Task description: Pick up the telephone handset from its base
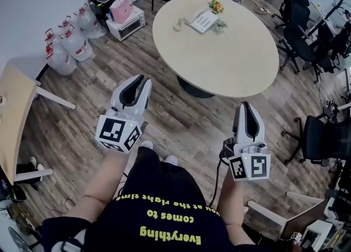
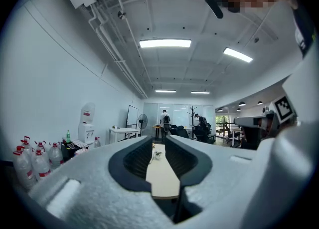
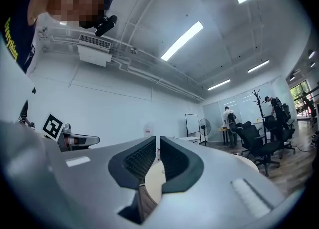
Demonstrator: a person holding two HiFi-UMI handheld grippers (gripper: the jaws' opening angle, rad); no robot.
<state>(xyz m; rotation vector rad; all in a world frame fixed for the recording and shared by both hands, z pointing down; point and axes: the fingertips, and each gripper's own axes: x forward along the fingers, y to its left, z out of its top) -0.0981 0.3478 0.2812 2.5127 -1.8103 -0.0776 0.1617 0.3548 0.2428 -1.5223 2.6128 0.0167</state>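
Trainee: Operator's dark shirt (image 1: 159, 207) fills the near edge of the head view. What lies beyond it?

Instructor: Wood-plank floor (image 1: 98, 80) of an open office, with a white wall at the left. Office chairs (image 1: 299, 31) stand along the right side and water bottles (image 1: 68, 42) are grouped by the wall. A round table (image 1: 230, 64) stands ahead, its top mostly bare.

Trainee: State of the tongs?

Instructor: The left gripper (image 1: 133, 80) has its jaws slightly parted, with nothing between them. The right gripper (image 1: 248, 107) has its jaws all but pressed together, also empty. Both are held level over the floor, well short of the table's near edge.

Trainee: Location of the task item?

Instructor: The telephone (image 1: 203, 21) sits near the table's far edge, beside a small plant (image 1: 216, 7). The handset (image 1: 193, 17) appears to rest on the base.

Trainee: Progress?

Instructor: No step appears complete. Remaining, by my judgement: approach the table, spread one pair of jaws, close on the handset, then lift.
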